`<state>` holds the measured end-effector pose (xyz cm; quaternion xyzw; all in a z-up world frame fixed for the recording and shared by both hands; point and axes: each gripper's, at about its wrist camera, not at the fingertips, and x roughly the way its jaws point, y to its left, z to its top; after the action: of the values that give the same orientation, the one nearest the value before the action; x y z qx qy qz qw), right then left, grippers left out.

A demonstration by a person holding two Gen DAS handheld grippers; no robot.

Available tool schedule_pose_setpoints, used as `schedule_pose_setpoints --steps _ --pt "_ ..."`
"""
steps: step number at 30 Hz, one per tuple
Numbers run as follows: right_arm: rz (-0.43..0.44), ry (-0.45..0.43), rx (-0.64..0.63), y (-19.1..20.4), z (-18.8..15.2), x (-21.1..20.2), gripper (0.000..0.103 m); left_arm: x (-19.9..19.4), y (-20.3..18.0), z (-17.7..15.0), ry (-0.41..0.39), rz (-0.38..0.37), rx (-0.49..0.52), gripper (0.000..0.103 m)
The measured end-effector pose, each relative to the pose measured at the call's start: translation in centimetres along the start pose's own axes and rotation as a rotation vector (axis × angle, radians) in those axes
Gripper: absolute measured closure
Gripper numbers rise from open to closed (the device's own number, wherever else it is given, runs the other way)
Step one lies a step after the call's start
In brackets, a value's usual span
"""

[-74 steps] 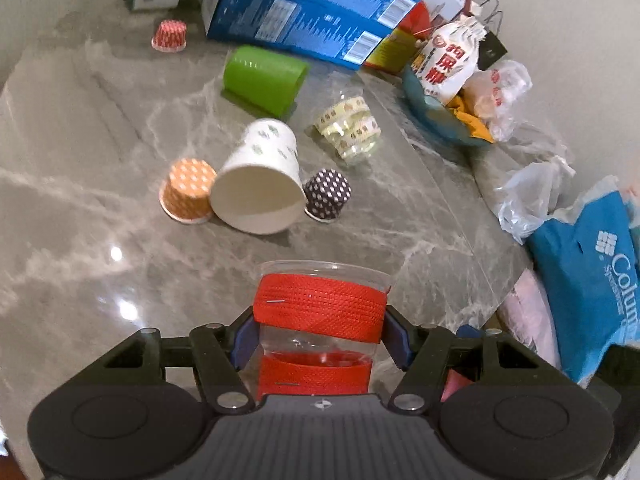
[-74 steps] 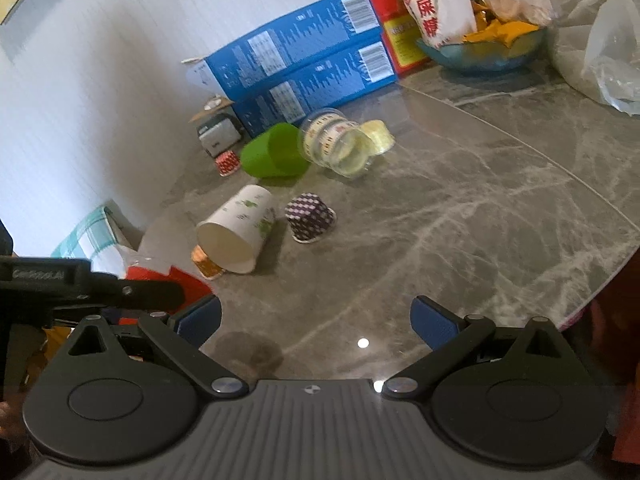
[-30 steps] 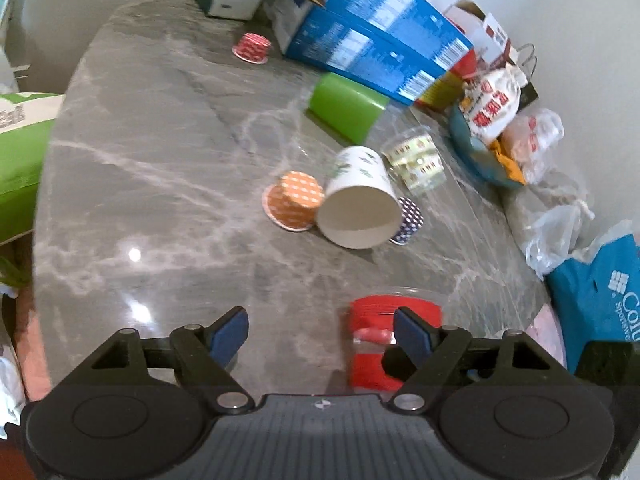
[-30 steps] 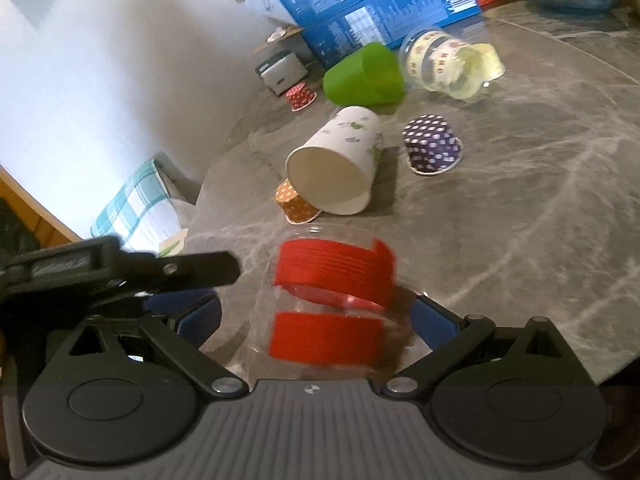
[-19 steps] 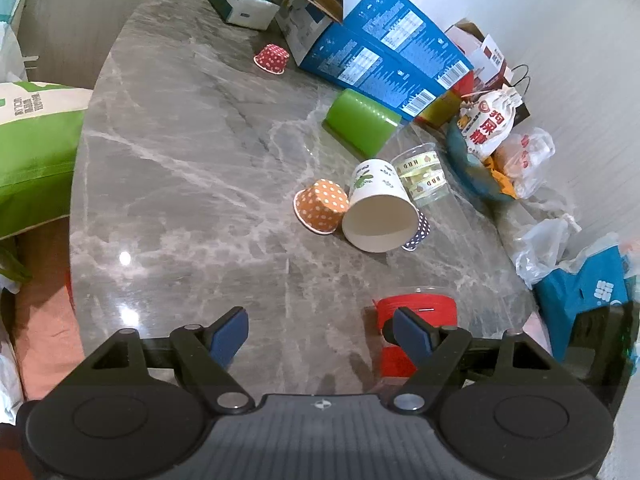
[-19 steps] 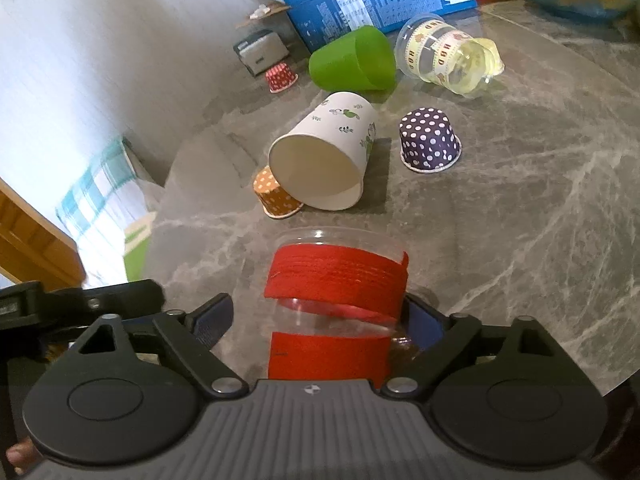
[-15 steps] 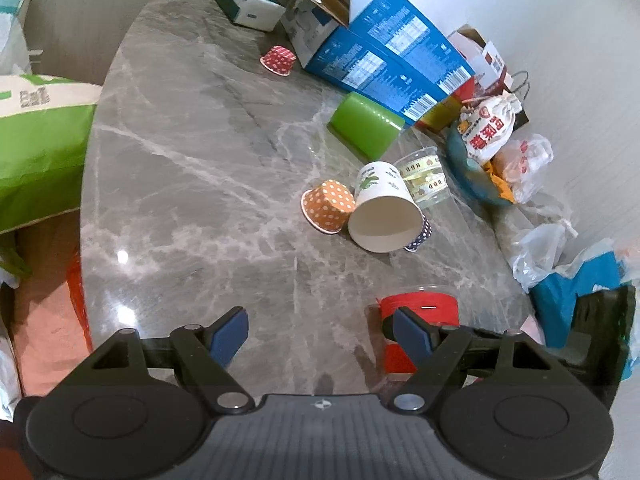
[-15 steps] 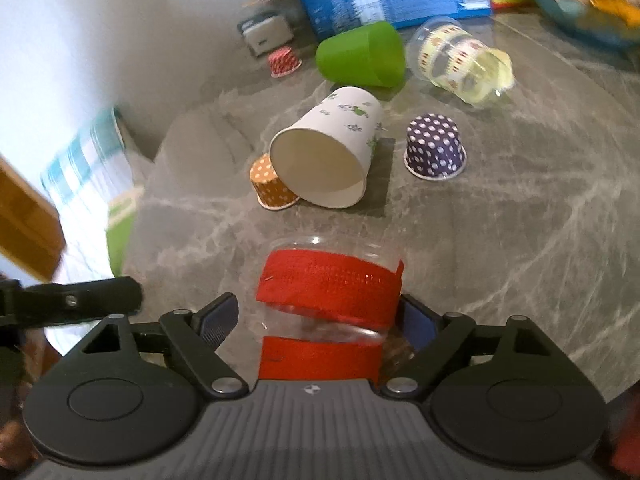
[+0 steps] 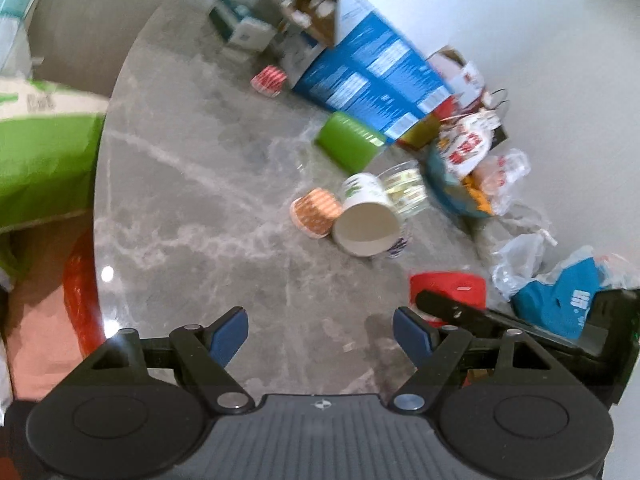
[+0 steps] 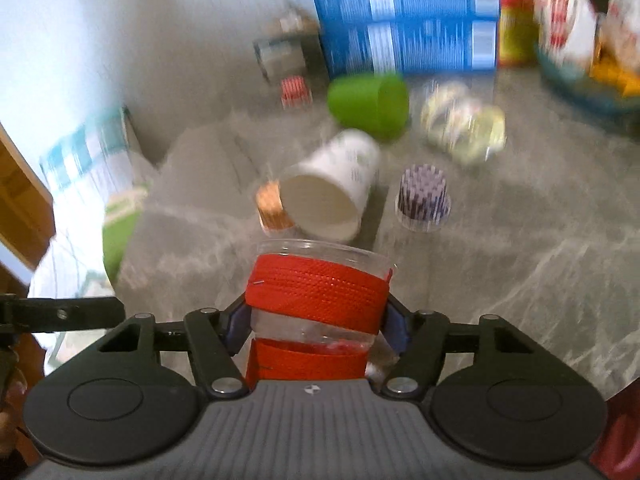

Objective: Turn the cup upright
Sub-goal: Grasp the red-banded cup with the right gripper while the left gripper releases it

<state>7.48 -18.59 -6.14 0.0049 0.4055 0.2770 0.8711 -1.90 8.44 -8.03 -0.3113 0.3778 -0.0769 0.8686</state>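
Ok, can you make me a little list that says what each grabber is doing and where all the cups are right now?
left gripper: jaws open, holding nothing
right gripper: jaws shut on the clear cup with red bands, mouth up
white paper cup: on its side, mouth toward the camera
orange cup: beside the white cup's rim
purple dotted cup: mouth down on the table
green cup: on its side
red striped cup: far back, near the blue boxes
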Motion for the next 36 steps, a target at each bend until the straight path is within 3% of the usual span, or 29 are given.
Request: schedule_pose_setpoints --steps 8,15,22,26,36 --pt "-0.043 -0.37 -0.094 0.2 -1.5 -5.3 0.038 -2.2 -3.0 -1.6 -0.104 -0.091 0.109 0.02" --pt "-0.071 -0.69 -0.179 0.4 -5.5 -5.9 0.038 -2.6 -3.3 -3.7 -0.145 -0.131 0.125 0.02" --pt "-0.13 -0.799 -0.25 0.8 -9.0 -1.0 0.038 -2.5 -3.8 -4.5 -0.166 -0.147 0.149 0.02" --pt "-0.119 -0.861 -0.222 0.7 -10.3 0.8 0.039 -2.7 -3.8 -4.8 -0.207 -0.167 0.168 0.02" --pt "-0.181 -0.893 -0.209 0.5 -12.8 2.6 0.04 -2.3 -3.2 -5.1 -0.215 -0.164 0.145 0.02"
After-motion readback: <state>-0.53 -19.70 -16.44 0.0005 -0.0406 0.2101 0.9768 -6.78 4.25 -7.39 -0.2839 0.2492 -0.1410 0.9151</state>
